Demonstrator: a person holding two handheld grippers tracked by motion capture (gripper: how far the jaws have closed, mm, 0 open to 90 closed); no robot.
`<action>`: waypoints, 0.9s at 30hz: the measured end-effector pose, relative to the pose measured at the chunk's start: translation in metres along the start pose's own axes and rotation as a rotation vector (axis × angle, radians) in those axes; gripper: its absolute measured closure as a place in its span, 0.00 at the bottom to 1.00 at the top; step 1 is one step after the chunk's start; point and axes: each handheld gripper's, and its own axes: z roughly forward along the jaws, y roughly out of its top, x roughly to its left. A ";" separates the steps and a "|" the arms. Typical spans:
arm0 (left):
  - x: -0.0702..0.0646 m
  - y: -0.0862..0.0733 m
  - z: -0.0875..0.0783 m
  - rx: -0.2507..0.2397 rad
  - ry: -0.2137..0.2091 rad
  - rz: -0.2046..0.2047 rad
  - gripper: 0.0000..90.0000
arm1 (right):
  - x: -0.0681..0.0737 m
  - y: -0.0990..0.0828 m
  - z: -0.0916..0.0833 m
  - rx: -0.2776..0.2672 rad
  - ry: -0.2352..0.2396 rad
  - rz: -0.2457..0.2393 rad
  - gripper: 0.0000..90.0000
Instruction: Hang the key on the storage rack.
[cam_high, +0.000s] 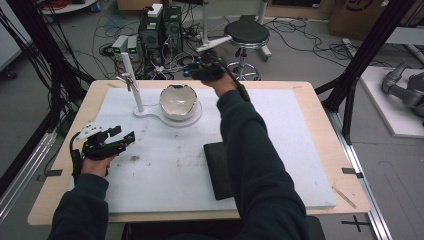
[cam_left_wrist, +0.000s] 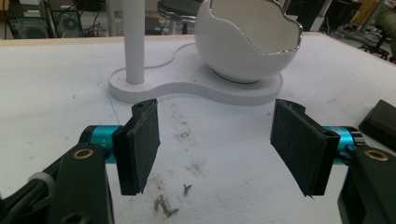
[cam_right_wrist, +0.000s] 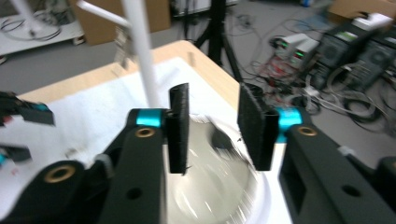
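Observation:
A white egg-shell-shaped bowl (cam_high: 177, 101) sits on a flat white stand base (cam_high: 150, 114) with an upright white post (cam_high: 131, 80). My right gripper (cam_high: 195, 73) hovers over the bowl's far right rim. In the right gripper view its jaws (cam_right_wrist: 212, 126) stand open above the blurred bowl (cam_right_wrist: 210, 191), nothing between them. My left gripper (cam_high: 122, 137) rests low over the white mat at the left, aimed at the stand. Its jaws (cam_left_wrist: 219, 149) are wide open and empty, with the bowl (cam_left_wrist: 247, 46), the post (cam_left_wrist: 134, 42) and the base (cam_left_wrist: 196, 88) ahead.
A black rectangular pad (cam_high: 220, 169) lies on the white mat (cam_high: 165, 170) under my right forearm, and its corner (cam_left_wrist: 380, 122) shows in the left gripper view. Small dark scraps (cam_left_wrist: 166, 205) dot the mat near my left gripper. A stool (cam_high: 246, 32) and computers stand beyond the table.

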 end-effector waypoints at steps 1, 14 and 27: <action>0.000 0.000 0.001 -0.003 -0.001 0.001 0.35 | -0.011 -0.018 -0.017 -0.017 -0.041 0.021 0.59; -0.003 0.002 0.006 -0.037 -0.028 -0.017 0.28 | -0.033 -0.113 -0.107 0.017 -0.256 0.044 0.29; -0.005 0.001 0.007 -0.003 -0.032 -0.005 0.30 | -0.017 -0.182 -0.143 0.080 -0.284 0.076 0.24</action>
